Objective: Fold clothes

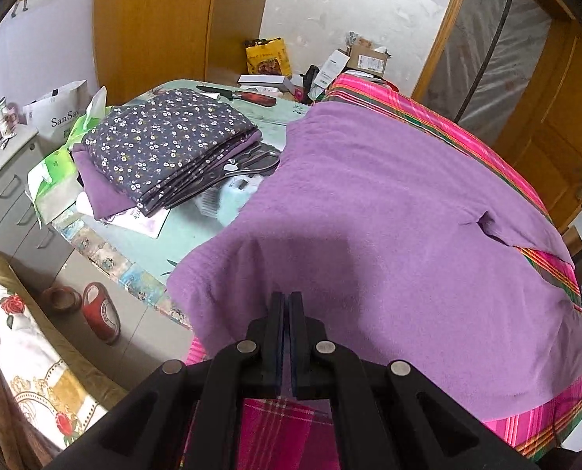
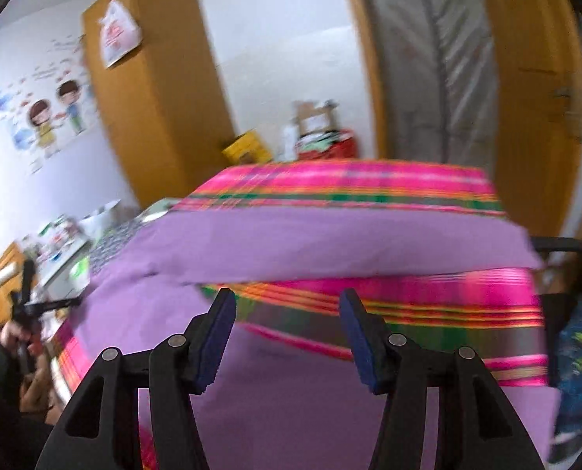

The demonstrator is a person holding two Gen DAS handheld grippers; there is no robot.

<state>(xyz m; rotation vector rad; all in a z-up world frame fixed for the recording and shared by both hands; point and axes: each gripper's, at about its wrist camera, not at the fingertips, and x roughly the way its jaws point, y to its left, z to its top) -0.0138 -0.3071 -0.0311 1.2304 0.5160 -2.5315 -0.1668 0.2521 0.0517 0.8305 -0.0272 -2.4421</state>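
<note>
Purple garment [image 1: 389, 203]: spread flat over the pink plaid cloth [image 1: 459, 117], filling the middle of the left wrist view; one edge is seen folded over in the blurred right wrist view
Pink plaid cloth: laid under the garment, showing at 1 and 5 o'clock
Folded floral stack [image 1: 165, 145]: set at 10 o'clock, beside the garment
Right gripper [image 2: 287, 337]: jaws spread wide, nothing between them
Left gripper [image 1: 289, 337]: jaws pressed together; whether cloth is pinched cannot be told
</note>
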